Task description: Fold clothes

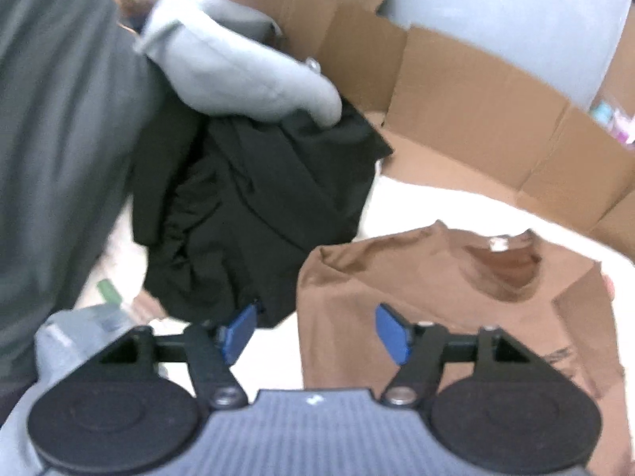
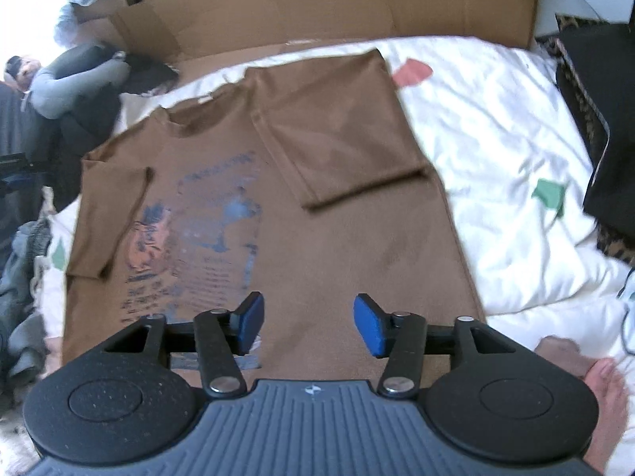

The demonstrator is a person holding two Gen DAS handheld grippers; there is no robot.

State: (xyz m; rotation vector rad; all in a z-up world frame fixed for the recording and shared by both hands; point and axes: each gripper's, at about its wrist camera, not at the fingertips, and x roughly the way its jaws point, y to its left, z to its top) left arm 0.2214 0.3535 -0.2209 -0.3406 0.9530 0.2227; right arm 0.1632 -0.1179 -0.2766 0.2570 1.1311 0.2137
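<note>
Both the left gripper (image 1: 315, 333) and right gripper (image 2: 307, 323) hang open and empty over the brown T-shirt (image 2: 278, 206) — its folded-in sleeve (image 2: 341, 135) could flop back open on the soft white duvet (image 2: 496, 127).

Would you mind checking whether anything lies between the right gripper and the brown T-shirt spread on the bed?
Nothing visible does. The right gripper hangs open directly over the brown T-shirt, with only air between its blue pads and the cloth. Both sleeves are folded in, and the black clothes pile lies off to the side.
</note>
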